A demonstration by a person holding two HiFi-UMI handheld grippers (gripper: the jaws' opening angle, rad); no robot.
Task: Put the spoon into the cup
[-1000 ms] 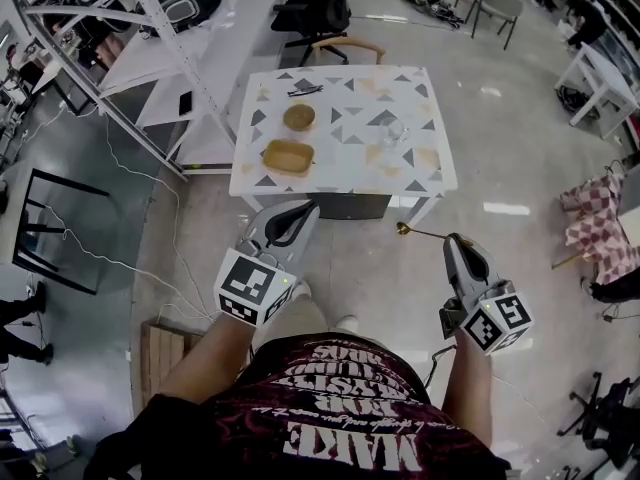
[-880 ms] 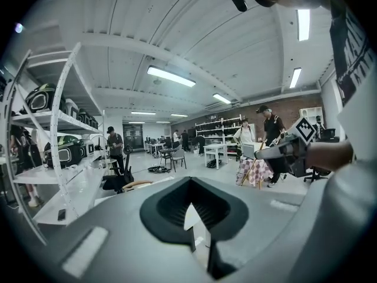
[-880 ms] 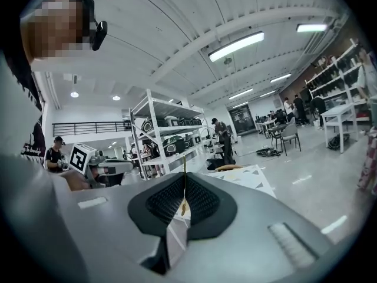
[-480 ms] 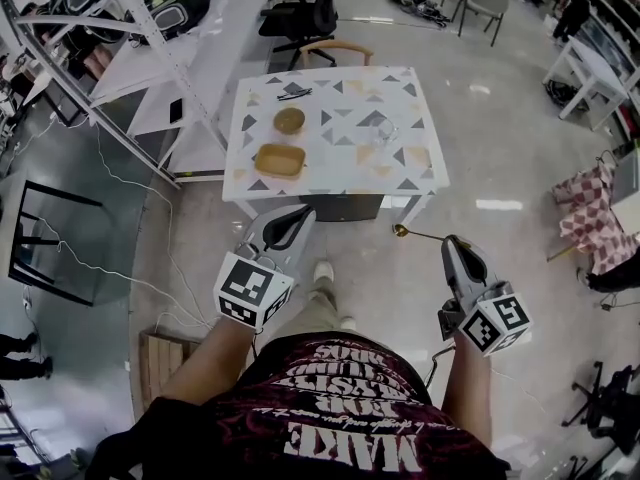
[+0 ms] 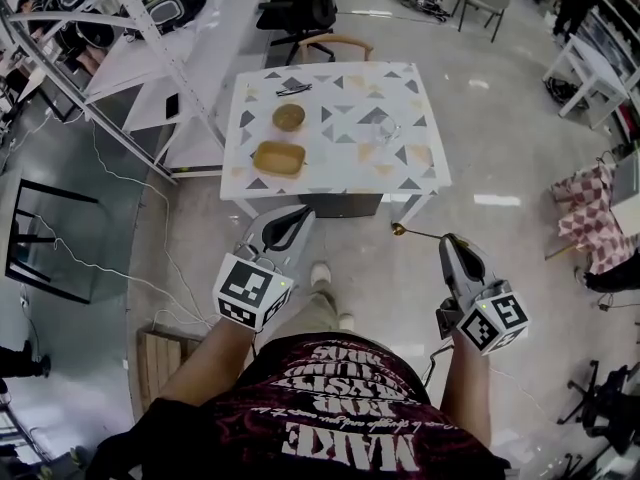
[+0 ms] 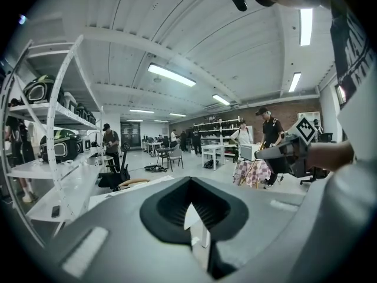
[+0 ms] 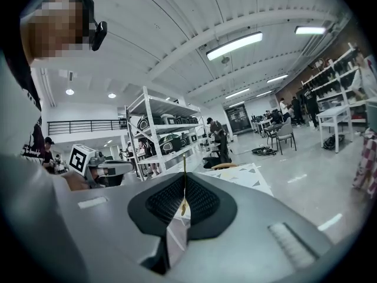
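A gold spoon (image 5: 420, 233) sticks out to the left of my right gripper (image 5: 452, 248), which is shut on its handle above the floor, short of the table. In the right gripper view the spoon (image 7: 183, 184) stands as a thin line between the closed jaws. A clear glass cup (image 5: 390, 131) stands on the right half of the patterned white table (image 5: 400, 173), far ahead of both grippers. My left gripper (image 5: 290, 220) hovers near the table's front edge, shut with nothing in it.
A round wooden bowl (image 5: 289, 117) and a wooden tray (image 5: 279, 158) sit on the table's left half, and dark utensils (image 5: 293, 89) lie at its far edge. A chair (image 5: 335, 46) stands behind the table. Metal shelving (image 5: 150, 28) runs along the left.
The view has drifted slightly toward the table and the person's foot has stepped forward. Both grippers keep their pose, the spoon still held in the right one.
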